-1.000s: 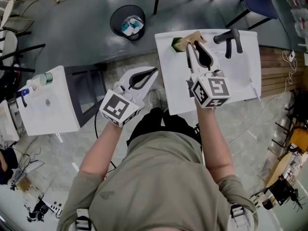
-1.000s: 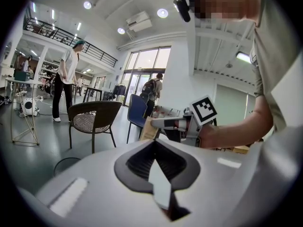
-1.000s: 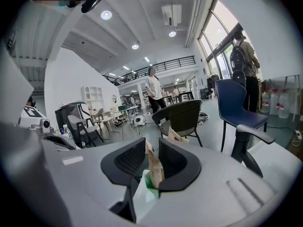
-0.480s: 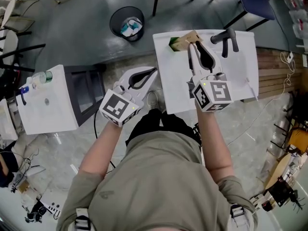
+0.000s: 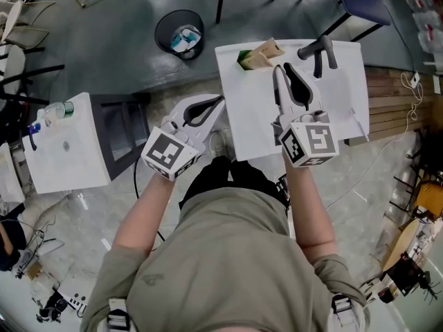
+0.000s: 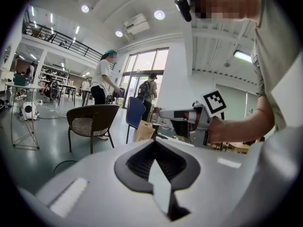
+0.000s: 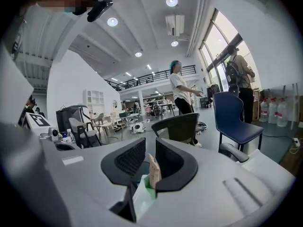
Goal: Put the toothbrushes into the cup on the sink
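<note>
**mo:** what's that thing by the right hand-held gripper (image 5: 279, 68)? looks like cardboard

**jay:** yep, it's a flat tan card pack (image 5: 257, 55) with a green bit at one end. It's lying on the smooth white sink (image 5: 256, 123), which is a plain rectangular slab. The card pack sits just ahead of that gripper's tips and a touch to their left. In the right gripper view it peeks through the slot between the ribbed black pads. Can't tell if it's actually touching them.

**mo:** so is it gripping it or nah?

**jay:** nah, the jaws stand a narrow slot apart with nothing clamped. A dark matte tap (image 5: 317, 49) with a bent lever is ahead and off to its right.

**mo:** and the other one?

**jay:** the left hand-held gripper (image 5: 220, 102) hangs just off the sink's left edge, tips pinched together and empty. The card pack is ahead and to its right. Beyond it on the grey floor there's a round black bin (image 5: 181, 32) with scraps inside. A boxy white cabinet (image 5: 69, 151) stands well off to its left.
</note>
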The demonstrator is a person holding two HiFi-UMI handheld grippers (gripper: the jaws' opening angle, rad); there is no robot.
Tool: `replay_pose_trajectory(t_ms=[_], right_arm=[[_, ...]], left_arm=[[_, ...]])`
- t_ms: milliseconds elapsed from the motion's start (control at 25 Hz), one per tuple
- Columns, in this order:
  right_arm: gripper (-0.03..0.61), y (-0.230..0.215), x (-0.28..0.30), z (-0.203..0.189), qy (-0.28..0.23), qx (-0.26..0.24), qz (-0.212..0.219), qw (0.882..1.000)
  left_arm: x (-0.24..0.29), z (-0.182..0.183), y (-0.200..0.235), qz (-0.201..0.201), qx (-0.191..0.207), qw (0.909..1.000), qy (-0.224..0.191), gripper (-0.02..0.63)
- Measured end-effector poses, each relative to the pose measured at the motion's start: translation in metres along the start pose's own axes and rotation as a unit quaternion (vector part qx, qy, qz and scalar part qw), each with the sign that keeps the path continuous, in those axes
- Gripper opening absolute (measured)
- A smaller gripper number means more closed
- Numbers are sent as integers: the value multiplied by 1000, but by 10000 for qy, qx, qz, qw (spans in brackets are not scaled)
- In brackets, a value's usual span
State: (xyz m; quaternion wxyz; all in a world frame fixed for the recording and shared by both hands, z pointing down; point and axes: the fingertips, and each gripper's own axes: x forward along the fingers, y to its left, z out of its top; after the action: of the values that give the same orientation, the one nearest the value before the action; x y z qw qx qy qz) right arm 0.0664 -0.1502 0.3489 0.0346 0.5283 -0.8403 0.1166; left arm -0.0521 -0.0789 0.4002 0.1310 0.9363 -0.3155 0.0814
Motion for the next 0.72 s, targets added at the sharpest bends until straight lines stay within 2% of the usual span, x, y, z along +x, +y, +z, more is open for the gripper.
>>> replay_pose_trajectory(t_ms=[520,560,720], right_arm=[[74,8,-38,-14,154,-26,211,9997],[51,9,-41,-16,174,-30,223,9996],[32,13,-51,-21,224,-36,289,9993]], left_arm=[[3,1,-19,0,73,10000,-23,6],[3,1,-20,-2,74,10000,-18,6],[3,-2,-24,-8,79,10000,10,6]])
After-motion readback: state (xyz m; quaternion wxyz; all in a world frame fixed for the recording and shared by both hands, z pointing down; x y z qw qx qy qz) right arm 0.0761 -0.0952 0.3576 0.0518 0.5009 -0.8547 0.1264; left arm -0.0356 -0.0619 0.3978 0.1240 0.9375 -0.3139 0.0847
